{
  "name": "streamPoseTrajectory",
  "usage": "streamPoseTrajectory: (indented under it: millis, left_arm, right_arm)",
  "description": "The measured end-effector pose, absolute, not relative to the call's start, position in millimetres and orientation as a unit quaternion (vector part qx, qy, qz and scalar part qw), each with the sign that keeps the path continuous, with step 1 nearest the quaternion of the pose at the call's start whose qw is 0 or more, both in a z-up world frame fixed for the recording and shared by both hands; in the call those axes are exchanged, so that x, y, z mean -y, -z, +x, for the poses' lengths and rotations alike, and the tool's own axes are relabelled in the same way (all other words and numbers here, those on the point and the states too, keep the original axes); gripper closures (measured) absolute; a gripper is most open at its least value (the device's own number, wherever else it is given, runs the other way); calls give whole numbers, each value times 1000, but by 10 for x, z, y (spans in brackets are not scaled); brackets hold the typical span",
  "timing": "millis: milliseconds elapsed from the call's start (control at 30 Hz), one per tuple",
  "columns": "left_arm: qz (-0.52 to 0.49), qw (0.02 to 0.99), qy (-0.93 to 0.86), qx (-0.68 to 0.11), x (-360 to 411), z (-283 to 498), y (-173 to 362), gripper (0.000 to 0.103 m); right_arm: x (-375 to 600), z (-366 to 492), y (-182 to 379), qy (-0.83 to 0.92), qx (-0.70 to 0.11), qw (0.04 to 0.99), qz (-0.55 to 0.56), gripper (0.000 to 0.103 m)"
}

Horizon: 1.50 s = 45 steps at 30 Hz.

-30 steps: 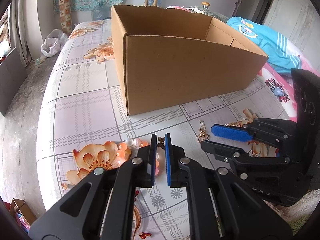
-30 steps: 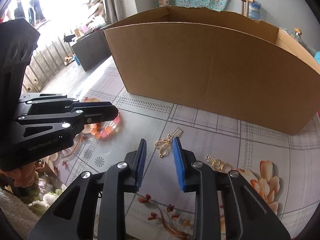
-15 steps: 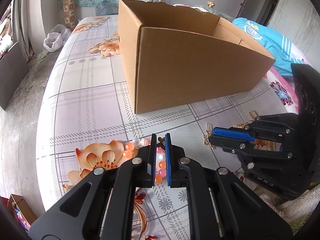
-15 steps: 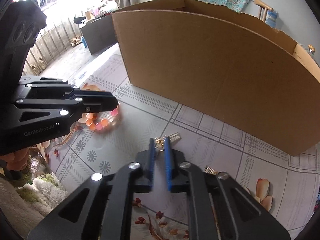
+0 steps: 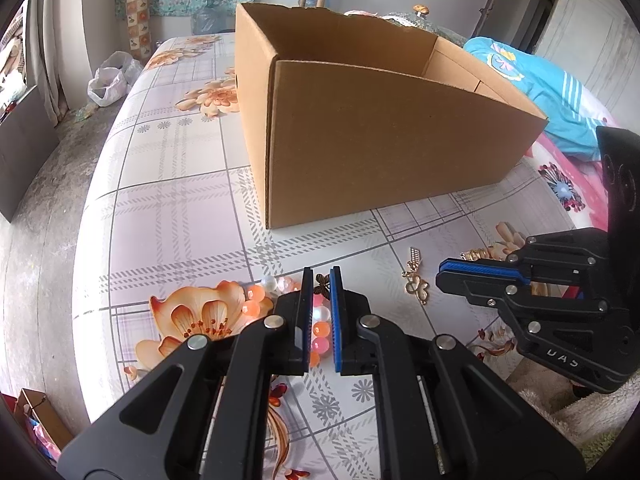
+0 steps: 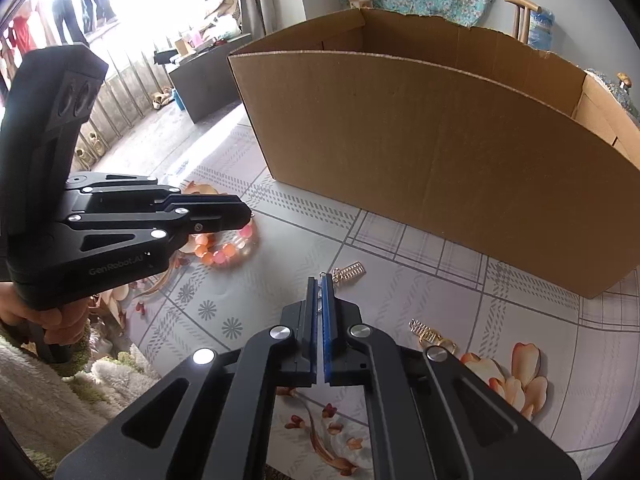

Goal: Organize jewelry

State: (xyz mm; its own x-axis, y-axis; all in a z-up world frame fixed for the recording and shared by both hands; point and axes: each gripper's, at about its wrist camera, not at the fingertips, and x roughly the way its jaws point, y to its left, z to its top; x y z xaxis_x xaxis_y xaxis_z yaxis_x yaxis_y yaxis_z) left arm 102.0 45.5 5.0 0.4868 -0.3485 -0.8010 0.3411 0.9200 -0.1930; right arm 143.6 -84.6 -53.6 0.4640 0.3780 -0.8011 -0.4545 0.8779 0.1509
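My left gripper (image 5: 320, 280) is shut on a pink and orange bead bracelet (image 5: 256, 300) with a small butterfly charm, lifted slightly off the flowered tablecloth; the bracelet hangs below it in the right wrist view (image 6: 228, 254). My right gripper (image 6: 320, 284) is shut on a gold earring (image 6: 348, 274), which also shows in the left wrist view (image 5: 416, 280). A second gold earring (image 6: 430, 336) lies on the cloth to the right. An open cardboard box (image 5: 392, 148) stands just behind.
The table (image 5: 168, 216) has a plaid floral cloth, with its edge at the left. A blue garment (image 5: 532, 92) lies behind the box at right. A plastic bag (image 5: 110, 84) sits on the floor at far left.
My right gripper closed on the gold earring. Both grippers have risen a little and drawn back from the box, with the bracelet still in the left.
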Motion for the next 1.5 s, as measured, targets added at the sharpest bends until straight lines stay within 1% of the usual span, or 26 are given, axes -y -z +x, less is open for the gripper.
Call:
streamPoseTrajectory:
  millis: [133, 200, 267, 300, 500, 533, 567, 733, 1033, 1167, 1300, 1500]
  left_arm:
    - [-3, 862, 202, -465, -443, 1002, -51, 96]
    - [-3, 862, 202, -465, -438, 995, -44, 96]
    - [-5, 861, 203, -465, -436, 992, -42, 96]
    - [-5, 861, 204, -465, -439, 992, -41, 96]
    - [-8, 863, 202, -464, -471, 987, -35, 96]
    - [-10, 863, 201, -464, -481, 988, -32, 96]
    - [-11, 863, 200, -465, -495, 986, -29, 96]
    - [-16, 863, 198, -465, -524, 988, -21, 96]
    - [-19, 863, 197, -465, -562, 1000, -17, 96]
    - [-19, 865, 197, -462, -583, 983, -47, 96]
    - [-27, 870, 208, -446, -614, 916, -201, 96]
    - [-54, 884, 252, -390, -697, 823, -757, 96]
  right_arm:
    - [901, 1443, 548, -243, -465, 851, -23, 101]
    - [845, 1446, 574, -239, -468, 850, -38, 96]
    - [759, 1439, 594, -232, -465, 852, -63, 75]
    - [734, 1438, 595, -232, -463, 853, -70, 74]
    - [569, 1490, 675, -236, -468, 843, -118, 74]
    - [543, 1500, 663, -239, -470, 841, -119, 79]
    - [538, 1509, 659, -242, -474, 839, -117, 90]
    - [478, 1497, 630, -237, -473, 838, -131, 90]
    - [525, 1497, 643, -238, -476, 839, -116, 90]
    - [613, 1476, 563, -237, -469, 844, -108, 90]
    - [732, 1425, 332, -241, -452, 855, -83, 90]
    - [1005, 1390, -288, -255, -395, 882, -41, 90]
